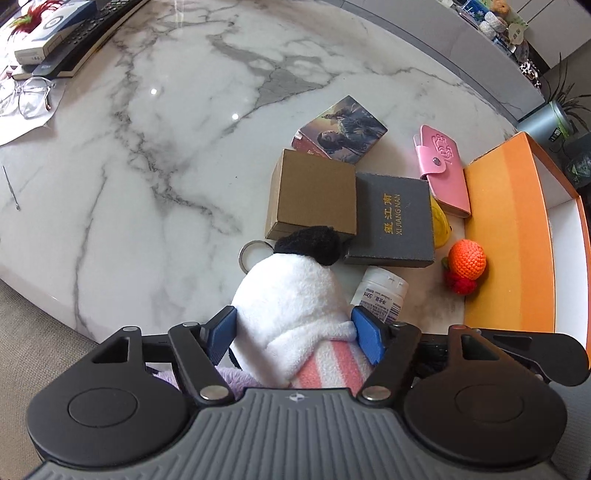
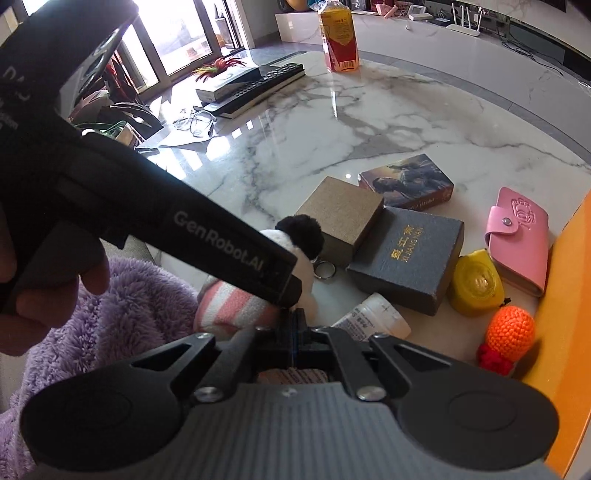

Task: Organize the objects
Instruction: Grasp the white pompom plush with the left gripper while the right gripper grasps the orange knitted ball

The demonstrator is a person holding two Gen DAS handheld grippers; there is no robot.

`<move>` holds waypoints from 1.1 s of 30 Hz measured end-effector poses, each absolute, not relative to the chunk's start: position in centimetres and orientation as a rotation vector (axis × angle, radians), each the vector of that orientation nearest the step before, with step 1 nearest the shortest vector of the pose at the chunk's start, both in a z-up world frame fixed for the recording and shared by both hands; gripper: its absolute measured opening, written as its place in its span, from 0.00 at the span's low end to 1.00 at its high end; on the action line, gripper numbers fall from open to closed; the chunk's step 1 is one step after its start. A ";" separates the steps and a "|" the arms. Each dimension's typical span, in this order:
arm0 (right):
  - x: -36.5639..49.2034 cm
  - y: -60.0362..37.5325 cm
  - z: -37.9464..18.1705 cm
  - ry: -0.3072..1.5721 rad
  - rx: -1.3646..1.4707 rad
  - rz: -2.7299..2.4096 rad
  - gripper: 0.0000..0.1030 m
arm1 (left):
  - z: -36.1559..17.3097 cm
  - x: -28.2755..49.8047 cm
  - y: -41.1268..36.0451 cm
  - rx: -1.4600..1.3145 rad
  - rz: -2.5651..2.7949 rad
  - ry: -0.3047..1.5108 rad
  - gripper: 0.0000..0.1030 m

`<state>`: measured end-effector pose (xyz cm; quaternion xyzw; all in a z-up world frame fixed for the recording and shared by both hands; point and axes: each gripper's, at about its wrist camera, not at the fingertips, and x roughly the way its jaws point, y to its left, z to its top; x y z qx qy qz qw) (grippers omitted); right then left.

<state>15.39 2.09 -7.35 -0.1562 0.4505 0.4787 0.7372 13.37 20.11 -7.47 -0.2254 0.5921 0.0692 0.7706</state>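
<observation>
My left gripper point(image 1: 295, 328) has its blue pads on both sides of a plush panda point(image 1: 291, 295), white with a black ear and a pink-striped body, at the near edge of the marble table point(image 1: 166, 166). The panda also shows in the right wrist view point(image 2: 236, 302), under the left gripper's black body point(image 2: 207, 240). My right gripper point(image 2: 297, 332) is shut and empty, just behind the panda. Beyond lie a brown cardboard box point(image 1: 314, 192), a grey box point(image 1: 395, 218), a picture box point(image 1: 343, 129), a pink wallet point(image 1: 443, 170), a white bottle point(image 1: 384, 295), a crocheted orange toy point(image 1: 465, 262) and a yellow object point(image 2: 476, 284).
An open orange box point(image 1: 506, 229) stands at the right. A key ring point(image 1: 251, 254) lies by the panda. Glasses point(image 1: 33, 96), remotes point(image 1: 96, 29) and a white box point(image 1: 51, 26) sit at the far left. An amber bottle point(image 2: 338, 37) stands at the far side.
</observation>
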 end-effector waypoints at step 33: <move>23.7 2.5 -10.0 1.024 -1.267 0.993 0.55 | -2.2 15.6 15.9 -0.283 -0.072 0.972 0.64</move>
